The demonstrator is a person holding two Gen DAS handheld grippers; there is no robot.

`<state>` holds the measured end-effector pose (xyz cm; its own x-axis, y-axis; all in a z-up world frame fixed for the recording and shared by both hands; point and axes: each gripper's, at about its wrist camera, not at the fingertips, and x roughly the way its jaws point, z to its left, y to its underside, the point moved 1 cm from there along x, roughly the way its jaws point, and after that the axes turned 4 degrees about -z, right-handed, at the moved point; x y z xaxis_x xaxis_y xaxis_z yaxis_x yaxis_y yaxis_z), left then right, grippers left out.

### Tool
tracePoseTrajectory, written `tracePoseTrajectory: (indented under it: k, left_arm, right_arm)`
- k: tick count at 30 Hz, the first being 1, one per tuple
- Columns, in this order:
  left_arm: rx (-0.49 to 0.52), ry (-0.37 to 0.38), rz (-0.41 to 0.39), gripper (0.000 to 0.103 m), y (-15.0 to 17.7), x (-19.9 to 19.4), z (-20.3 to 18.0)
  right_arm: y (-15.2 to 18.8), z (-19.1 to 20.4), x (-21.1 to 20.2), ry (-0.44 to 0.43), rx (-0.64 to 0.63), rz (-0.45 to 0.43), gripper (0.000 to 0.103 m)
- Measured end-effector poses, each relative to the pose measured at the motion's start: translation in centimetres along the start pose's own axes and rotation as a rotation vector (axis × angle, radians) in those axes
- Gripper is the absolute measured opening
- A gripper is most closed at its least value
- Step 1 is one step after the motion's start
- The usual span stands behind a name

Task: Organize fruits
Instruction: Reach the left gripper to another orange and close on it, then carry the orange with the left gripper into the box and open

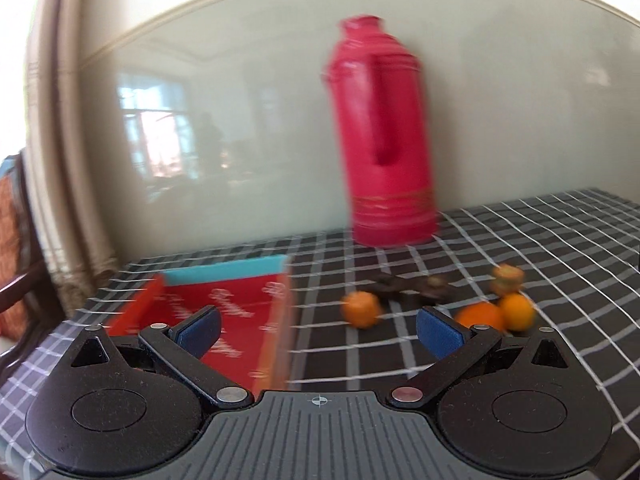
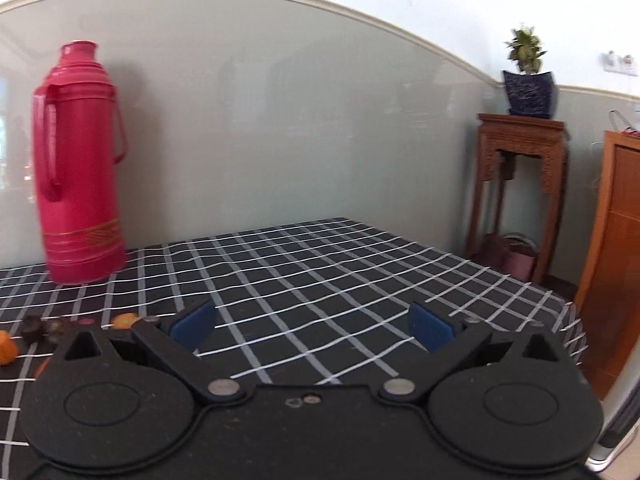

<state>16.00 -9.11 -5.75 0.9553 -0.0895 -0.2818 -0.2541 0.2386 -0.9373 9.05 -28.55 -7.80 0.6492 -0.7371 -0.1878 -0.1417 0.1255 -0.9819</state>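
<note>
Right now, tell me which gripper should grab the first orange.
Left. The left gripper is open, facing the oranges and red box; the right gripper faces bare tablecloth.

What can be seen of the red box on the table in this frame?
The red box is a shallow open tray with low red walls, white script lettering printed across its floor, and a turquoise panel along its far edge; it looks like cardboard. It lies flat on the checked tablecloth, left of the oranges, with nothing visible inside. The open left gripper hangs above its near right part, one blue pad overlapping it in view; contact is not evident. Motion blur softens its edges.
</note>
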Motion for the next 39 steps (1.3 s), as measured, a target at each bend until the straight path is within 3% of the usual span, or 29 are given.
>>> tracePoseTrajectory:
  k: [4,8,14,15,16,18,21,24,25,39]
  left_arm:
    - [0.019,0.055,0.026,0.103,0.2,0.9,-2.4]
    - [0.000,0.095,0.079,0.103,0.4,2.3,-3.6]
    - [0.033,0.169,0.082,0.102,0.1,3.7,-6.1]
    - [0.036,0.181,0.086,0.100,0.1,4.0,-6.6]
    - [0.037,0.199,0.095,0.090,0.1,4.3,-7.0]
    - [0.031,0.242,0.137,0.080,0.2,5.2,-7.6]
    - [0.004,0.258,0.190,0.071,0.7,6.3,-8.0]
    - [0.000,0.278,0.214,0.048,0.8,6.9,-8.3]
    - [-0.007,0.287,0.221,0.044,0.9,7.0,-8.4]
    - [-0.025,0.255,0.193,0.042,0.6,6.6,-7.6]
  right_arm:
    - [0.1,-1.6,1.0,0.064,0.010,0.010,0.097]
    - [0.4,-2.5,2.1,0.072,0.009,0.047,0.097]
    - [0.4,-3.2,2.8,0.071,0.017,0.069,0.097]
    - [0.4,-3.3,2.9,0.071,0.019,0.068,0.097]
    - [0.4,-3.2,2.8,0.071,0.021,0.068,0.097]
    - [0.4,-3.2,2.9,0.068,0.022,0.069,0.097]
    - [0.4,-3.2,3.0,0.060,0.015,0.078,0.097]
    - [0.5,-3.3,3.4,0.055,0.009,0.086,0.097]
    - [0.5,-3.4,3.5,0.055,0.009,0.088,0.097]
    - [0.5,-2.2,3.2,-0.002,-0.007,0.096,0.097]
